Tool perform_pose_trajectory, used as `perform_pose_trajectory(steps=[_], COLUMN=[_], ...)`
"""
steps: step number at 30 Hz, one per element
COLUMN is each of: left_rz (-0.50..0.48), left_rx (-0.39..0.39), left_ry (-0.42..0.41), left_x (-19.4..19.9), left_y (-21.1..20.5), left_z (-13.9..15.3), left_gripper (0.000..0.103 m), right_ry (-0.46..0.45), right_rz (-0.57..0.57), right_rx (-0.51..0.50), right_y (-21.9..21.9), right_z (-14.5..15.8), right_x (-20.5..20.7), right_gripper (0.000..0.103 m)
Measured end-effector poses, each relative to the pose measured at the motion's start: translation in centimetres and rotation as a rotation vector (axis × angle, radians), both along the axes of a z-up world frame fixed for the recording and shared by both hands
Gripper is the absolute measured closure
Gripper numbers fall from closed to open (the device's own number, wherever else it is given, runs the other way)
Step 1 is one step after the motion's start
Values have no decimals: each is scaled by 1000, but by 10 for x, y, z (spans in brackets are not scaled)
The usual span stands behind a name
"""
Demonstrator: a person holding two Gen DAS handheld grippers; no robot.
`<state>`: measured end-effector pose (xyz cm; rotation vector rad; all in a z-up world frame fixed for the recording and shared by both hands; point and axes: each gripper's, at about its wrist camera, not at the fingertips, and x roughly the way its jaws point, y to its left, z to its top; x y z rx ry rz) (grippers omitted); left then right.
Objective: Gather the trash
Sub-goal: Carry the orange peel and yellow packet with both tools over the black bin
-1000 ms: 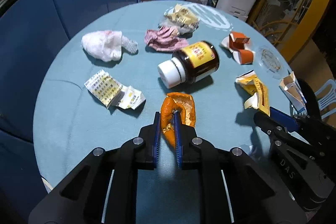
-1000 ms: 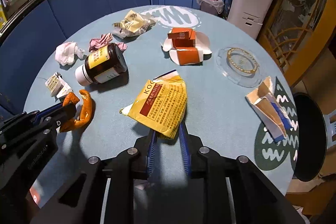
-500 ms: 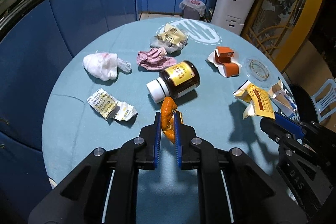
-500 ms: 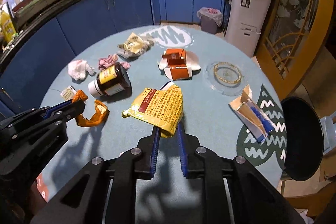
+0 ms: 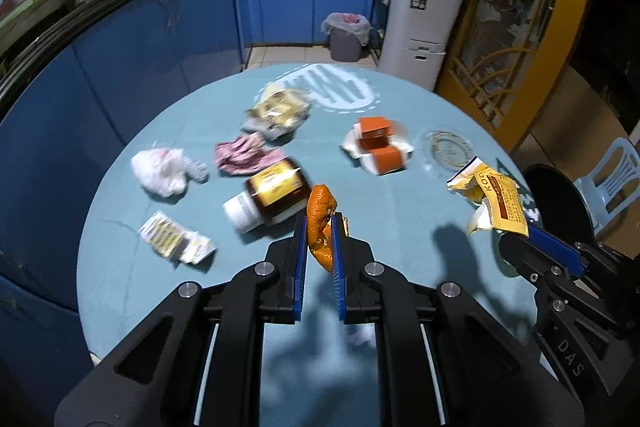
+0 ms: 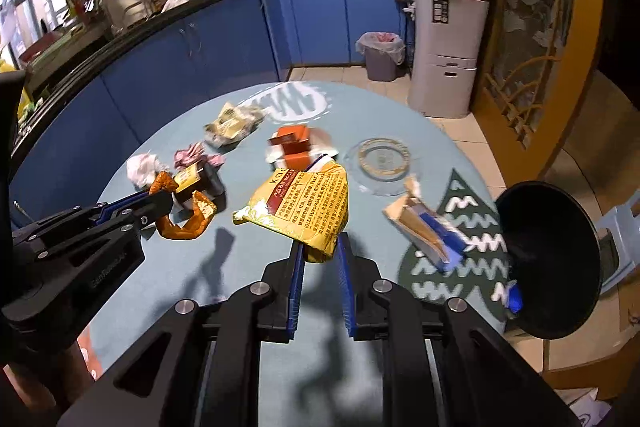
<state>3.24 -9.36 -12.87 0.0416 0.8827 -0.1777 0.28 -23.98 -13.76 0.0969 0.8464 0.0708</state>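
My left gripper (image 5: 320, 227) is shut on an orange peel (image 5: 319, 219) and holds it above the round blue table (image 5: 400, 211); the peel also shows in the right wrist view (image 6: 188, 219). My right gripper (image 6: 320, 247) is shut on a yellow packet (image 6: 308, 207), lifted above the table; the packet also shows in the left wrist view (image 5: 496, 199). A black bin (image 6: 548, 259) stands by the table's right edge. A brown jar with a white lid (image 5: 268, 195) lies on the table.
On the table lie a white tissue (image 5: 164, 171), a pink wrapper (image 5: 244, 159), a folded leaflet (image 5: 172, 239), a yellow-white bag (image 5: 276, 111), orange boxes (image 5: 376, 143), a glass ashtray (image 6: 380, 159) and a torn carton (image 6: 428, 227). Blue cabinets ring the back.
Both grippers have risen well above the table with the peel and the packet in them. The table and its trash now look smaller and farther away.
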Motion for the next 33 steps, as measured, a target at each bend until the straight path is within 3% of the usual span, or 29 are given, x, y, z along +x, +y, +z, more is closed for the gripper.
perform_pose_trajectory(steps=[17, 33], left_rz=[-147, -351], left_rx=[54, 76], left_ry=[-17, -32], left_x=[13, 23], left_y=[-103, -242], left_z=[6, 8], left_gripper=[90, 90], right_ry=[-24, -23], right_rz=[-160, -341], right_rx=[59, 83], right_y=[-90, -188], right_z=[0, -11], right_x=[-12, -21], right_gripper=[86, 86])
